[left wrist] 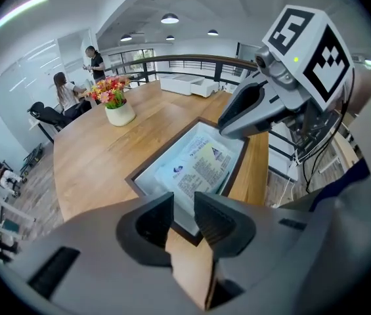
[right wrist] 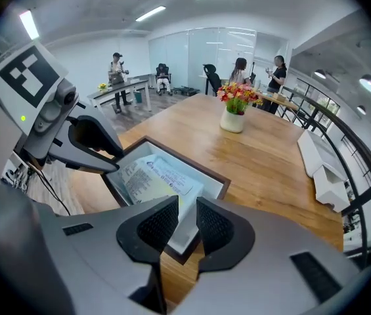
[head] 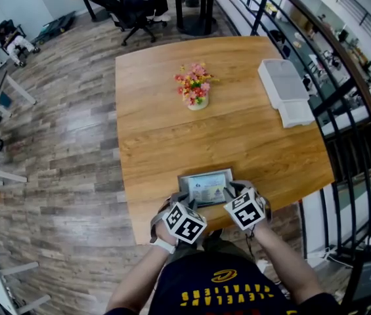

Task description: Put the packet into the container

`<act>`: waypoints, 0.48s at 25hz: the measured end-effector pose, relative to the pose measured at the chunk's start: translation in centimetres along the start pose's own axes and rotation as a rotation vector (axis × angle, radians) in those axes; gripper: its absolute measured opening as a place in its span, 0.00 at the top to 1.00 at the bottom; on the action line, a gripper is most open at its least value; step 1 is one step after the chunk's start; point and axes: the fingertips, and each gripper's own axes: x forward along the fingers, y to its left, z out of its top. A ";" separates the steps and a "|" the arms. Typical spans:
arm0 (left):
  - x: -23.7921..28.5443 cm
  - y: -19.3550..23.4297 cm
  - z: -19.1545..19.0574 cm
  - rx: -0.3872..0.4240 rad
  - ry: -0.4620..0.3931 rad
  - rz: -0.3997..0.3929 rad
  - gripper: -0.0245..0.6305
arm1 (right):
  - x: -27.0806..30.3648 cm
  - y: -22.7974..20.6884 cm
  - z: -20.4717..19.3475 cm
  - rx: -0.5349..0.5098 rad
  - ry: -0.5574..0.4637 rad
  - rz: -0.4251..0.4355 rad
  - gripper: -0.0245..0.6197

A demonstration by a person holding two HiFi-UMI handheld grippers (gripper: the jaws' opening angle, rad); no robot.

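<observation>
Both the left gripper (left wrist: 184, 210) and right gripper (right wrist: 186, 218) hover with jaws slightly apart and empty above the container (head: 205, 173) at the table's (head: 172, 130) near edge. The packet (head: 206, 190) lies flat inside it, so no grip seems needed now.

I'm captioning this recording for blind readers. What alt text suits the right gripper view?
A packet lies inside a dark-rimmed container on a table, seen past the right gripper, its jaws apart with nothing between them. The left gripper hangs at the container's left side; a pot of flowers stands farther back.
</observation>
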 end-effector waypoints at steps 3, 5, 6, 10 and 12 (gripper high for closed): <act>-0.9 0.3 0.5 -0.029 -0.027 -0.001 0.83 | -1.1 -0.6 0.9 0.042 -0.048 -0.004 0.85; -1.6 0.4 1.1 -0.049 -0.054 -0.002 0.83 | -1.9 -0.9 1.6 0.070 -0.086 -0.002 0.85; -2.0 0.5 1.6 -0.063 -0.074 -0.004 0.83 | -2.4 -0.9 2.1 0.086 -0.114 0.005 0.85; -4.7 0.8 4.5 -0.145 -0.228 -0.037 0.83 | -5.2 -0.3 5.7 0.204 -0.327 0.107 0.85; -7.0 1.2 6.7 -0.186 -0.344 -0.050 0.83 | -6.9 0.5 7.3 0.261 -0.418 0.180 0.85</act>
